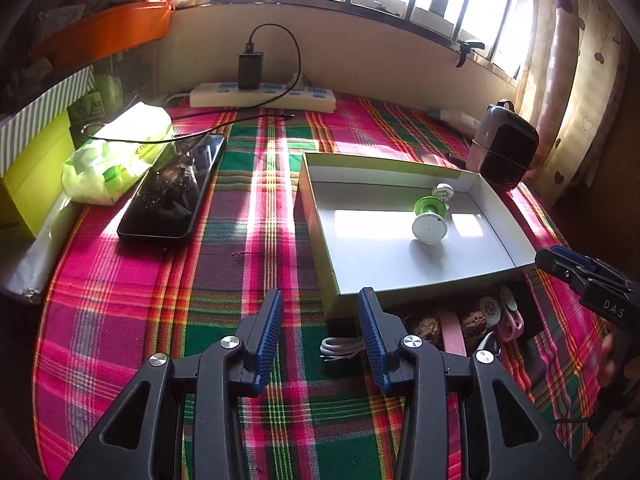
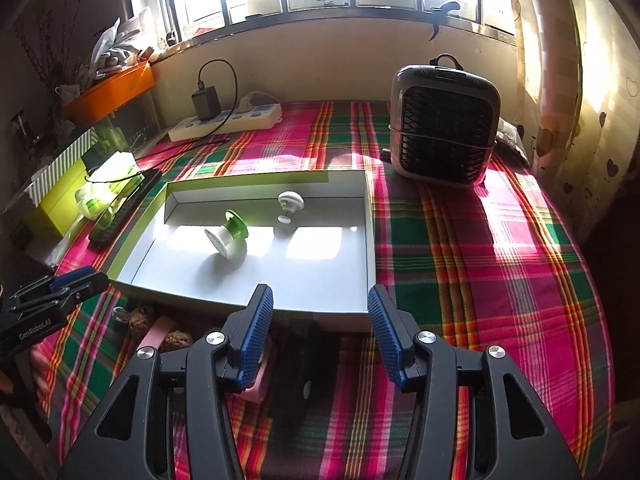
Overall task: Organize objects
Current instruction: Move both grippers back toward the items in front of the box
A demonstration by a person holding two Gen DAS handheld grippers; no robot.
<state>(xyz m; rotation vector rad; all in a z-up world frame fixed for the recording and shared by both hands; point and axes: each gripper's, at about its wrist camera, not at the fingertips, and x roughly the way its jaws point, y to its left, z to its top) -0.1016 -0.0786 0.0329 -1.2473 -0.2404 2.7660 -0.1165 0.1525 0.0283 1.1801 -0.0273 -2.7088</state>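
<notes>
"DAS" on right tongs [image 1: 588, 276], "GenRobot.AI" on left tongs [image 2: 60, 292]

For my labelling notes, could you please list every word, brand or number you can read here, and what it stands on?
"DAS": on the right gripper, seen from the left wrist camera.
"GenRobot.AI": on the left gripper, seen from the right wrist camera.
Print on the green tissue pack: too blurred to read.
Mark on the orange box: too small to read.

free: bare cloth left of box [image 1: 320, 240], toward phone [image 1: 172, 196] | blocked: box wall ahead; clutter [image 1: 460, 328] at its near edge; fan [image 2: 444, 124] far right
</notes>
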